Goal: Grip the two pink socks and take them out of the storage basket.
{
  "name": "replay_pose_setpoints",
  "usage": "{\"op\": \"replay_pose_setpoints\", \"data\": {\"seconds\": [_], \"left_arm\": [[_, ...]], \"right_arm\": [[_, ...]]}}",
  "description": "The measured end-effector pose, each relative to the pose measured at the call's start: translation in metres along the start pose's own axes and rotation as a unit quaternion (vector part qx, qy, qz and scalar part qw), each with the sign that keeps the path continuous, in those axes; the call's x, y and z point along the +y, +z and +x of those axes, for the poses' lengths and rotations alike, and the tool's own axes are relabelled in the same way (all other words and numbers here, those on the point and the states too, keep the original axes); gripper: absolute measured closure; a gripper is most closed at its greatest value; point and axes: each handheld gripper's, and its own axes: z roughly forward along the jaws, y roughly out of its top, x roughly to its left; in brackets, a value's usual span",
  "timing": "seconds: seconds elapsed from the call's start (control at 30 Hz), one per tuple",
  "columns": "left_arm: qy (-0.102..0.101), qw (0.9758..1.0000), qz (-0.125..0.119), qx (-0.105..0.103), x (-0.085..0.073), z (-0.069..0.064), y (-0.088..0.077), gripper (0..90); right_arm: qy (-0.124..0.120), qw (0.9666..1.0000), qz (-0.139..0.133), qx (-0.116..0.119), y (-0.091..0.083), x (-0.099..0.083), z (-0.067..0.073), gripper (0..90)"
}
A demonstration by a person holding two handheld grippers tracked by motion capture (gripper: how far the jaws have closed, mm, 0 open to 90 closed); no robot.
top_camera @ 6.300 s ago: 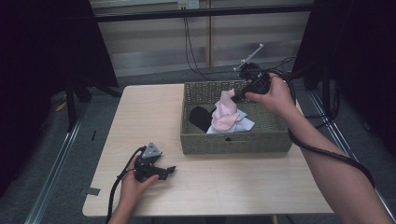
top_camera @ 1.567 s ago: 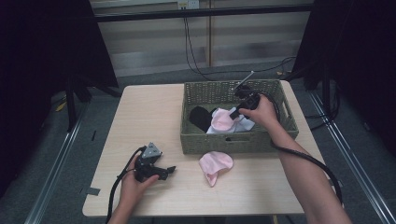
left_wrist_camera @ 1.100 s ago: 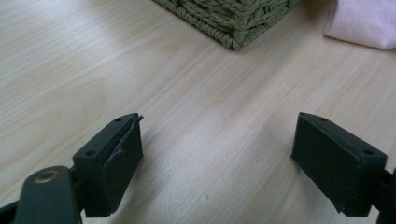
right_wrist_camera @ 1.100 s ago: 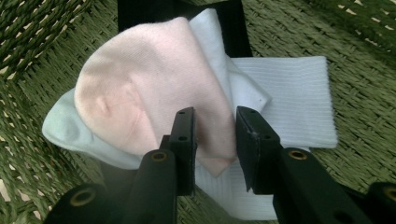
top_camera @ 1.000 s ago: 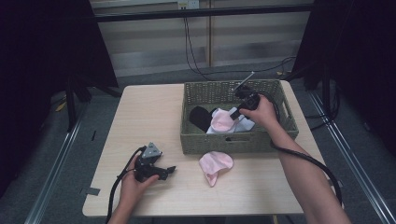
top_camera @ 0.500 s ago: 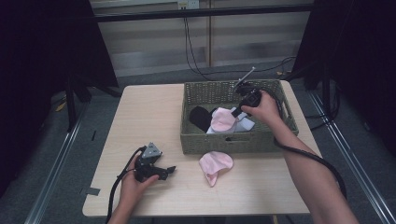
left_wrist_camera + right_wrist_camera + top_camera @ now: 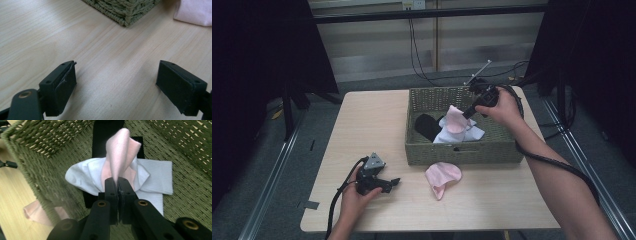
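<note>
Pinching a pink cloth (image 7: 117, 157) between its closed jaws, the right gripper (image 7: 117, 185) lifts it inside the woven basket (image 7: 462, 152) above white cloths (image 7: 160, 177). At 7 o'clock on the worktop (image 7: 377, 125), the left gripper (image 7: 117, 85) rests with jaws spread; another pink cloth (image 7: 442, 175) lies just before the basket.

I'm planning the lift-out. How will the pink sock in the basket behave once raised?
Probably floppy: the pink sock already folds and droops from the right tool. Likely light, hanging from one pinch. It may drag the white sock beneath.
</note>
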Motion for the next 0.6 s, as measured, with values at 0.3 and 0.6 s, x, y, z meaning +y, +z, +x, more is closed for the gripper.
{"op": "replay_pose_setpoints", "data": {"seconds": [0.3,0.6], "left_arm": [[-0.001,1.0,-0.001,0.0,0.0,0.0,0.0,15.7],[0.0,1.0,0.002,0.0,0.0,0.0,0.0,15.7]], "right_arm": [[-0.012,0.9998,-0.013,0.002,-0.024,0.0,0.006,87.1],[-0.03,0.9994,-0.018,0.006,-0.046,0.0,0.019,87.1]]}}
